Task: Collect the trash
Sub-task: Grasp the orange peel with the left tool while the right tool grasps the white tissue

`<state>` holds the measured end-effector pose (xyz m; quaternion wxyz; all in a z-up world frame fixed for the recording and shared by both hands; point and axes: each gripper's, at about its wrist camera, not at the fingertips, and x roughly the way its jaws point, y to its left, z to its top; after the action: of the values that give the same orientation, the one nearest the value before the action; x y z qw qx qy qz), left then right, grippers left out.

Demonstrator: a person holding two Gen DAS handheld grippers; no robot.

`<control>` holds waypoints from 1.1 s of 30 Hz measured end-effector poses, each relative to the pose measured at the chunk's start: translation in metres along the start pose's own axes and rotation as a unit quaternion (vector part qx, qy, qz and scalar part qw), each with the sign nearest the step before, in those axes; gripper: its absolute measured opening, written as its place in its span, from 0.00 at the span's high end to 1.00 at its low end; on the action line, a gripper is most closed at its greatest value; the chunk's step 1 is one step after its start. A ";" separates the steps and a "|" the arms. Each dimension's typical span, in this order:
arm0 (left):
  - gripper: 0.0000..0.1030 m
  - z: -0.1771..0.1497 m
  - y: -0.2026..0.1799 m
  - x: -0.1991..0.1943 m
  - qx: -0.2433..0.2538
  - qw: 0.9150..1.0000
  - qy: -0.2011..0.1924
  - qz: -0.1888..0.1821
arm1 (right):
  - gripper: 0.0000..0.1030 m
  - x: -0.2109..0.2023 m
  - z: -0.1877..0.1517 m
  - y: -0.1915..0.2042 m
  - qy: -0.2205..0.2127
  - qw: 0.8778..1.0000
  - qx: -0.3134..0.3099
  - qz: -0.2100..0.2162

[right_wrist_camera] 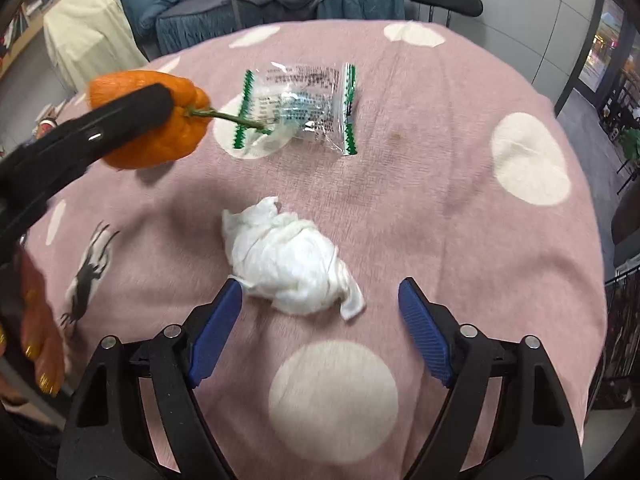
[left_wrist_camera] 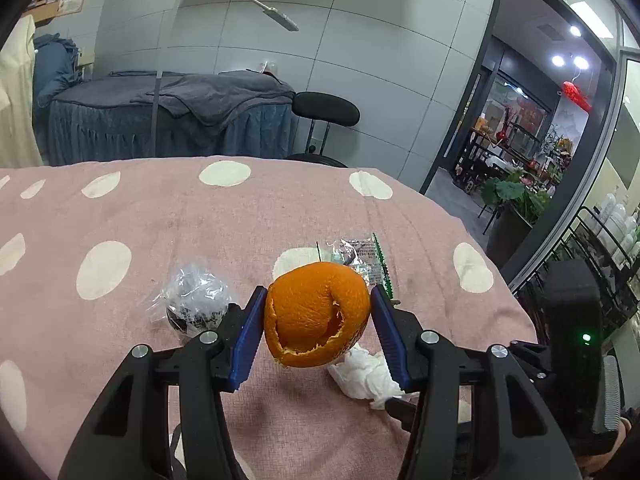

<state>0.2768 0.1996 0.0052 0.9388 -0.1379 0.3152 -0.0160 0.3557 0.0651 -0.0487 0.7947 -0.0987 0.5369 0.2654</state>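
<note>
An orange peel [left_wrist_camera: 316, 316] with a green stem hangs above the pink dotted cloth [left_wrist_camera: 120, 208], and my left gripper [left_wrist_camera: 318, 294] is shut on it, both blue pads pressing its sides. The right wrist view shows the same peel [right_wrist_camera: 160, 140] at upper left, raised off the cloth. A crumpled white tissue [right_wrist_camera: 288, 256] lies on the cloth just ahead of my right gripper [right_wrist_camera: 320, 283], which is open, with the tissue's near edge between its fingertips. Farther back lies a clear wrapper with green edges [right_wrist_camera: 300, 108]. A crumpled clear plastic bag [left_wrist_camera: 192, 300] sits left of the peel.
The cloth-covered surface [right_wrist_camera: 460, 200] drops off at the right and far sides. A black chair [left_wrist_camera: 324, 108] and a covered bed [left_wrist_camera: 168, 112] stand beyond it. A wire rack with bottles [left_wrist_camera: 612, 232] is at the right. A person's hand [right_wrist_camera: 36, 320] holds the left gripper.
</note>
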 end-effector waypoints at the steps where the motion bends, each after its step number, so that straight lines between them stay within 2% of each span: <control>1: 0.50 0.000 0.000 0.001 0.000 1.000 0.001 -0.001 | 0.37 0.006 0.003 -0.001 0.008 1.000 0.004 0.010; 2: 0.50 -0.001 0.001 0.002 -0.001 1.000 0.002 0.000 | 0.41 0.009 0.005 -0.002 0.013 1.000 0.009 0.022; 3: 0.50 -0.002 0.000 0.003 0.000 1.000 0.003 0.000 | 0.55 0.010 0.005 -0.002 0.015 0.999 0.010 0.033; 4: 0.50 -0.002 0.001 0.003 0.001 1.000 0.003 0.000 | 0.62 0.009 0.005 0.000 0.014 0.999 0.007 0.040; 5: 0.50 -0.002 0.001 0.004 0.001 1.000 0.003 0.000 | 0.64 0.006 0.004 0.003 0.008 0.999 0.000 0.034; 6: 0.50 -0.003 0.002 0.004 0.000 1.000 0.002 0.000 | 0.73 0.001 0.002 0.005 0.001 1.000 -0.007 0.027; 12: 0.50 -0.003 -0.001 0.002 0.007 1.000 -0.001 -0.004 | 0.75 -0.030 -0.021 -0.002 -0.030 0.999 -0.001 0.034; 19: 0.50 -0.007 -0.006 0.005 0.014 1.000 0.006 -0.008 | 0.75 -0.074 -0.063 -0.045 -0.067 0.996 0.050 0.026; 27: 0.50 -0.015 -0.036 0.004 0.039 0.999 0.027 -0.022 | 0.75 -0.125 -0.109 -0.089 -0.133 0.985 0.107 -0.005; 30: 0.50 -0.019 -0.054 -0.004 0.049 0.998 0.031 -0.038 | 0.75 -0.144 -0.128 -0.099 -0.165 0.979 0.118 -0.029; 33: 0.50 -0.024 -0.076 -0.012 0.064 0.996 0.028 -0.051 | 0.75 -0.156 -0.143 -0.112 -0.178 0.974 0.136 -0.031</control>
<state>0.2572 0.1224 0.0147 0.9344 -0.0930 0.3325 -0.0882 0.2566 -0.1415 0.0204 0.8915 0.0424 0.4143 0.1785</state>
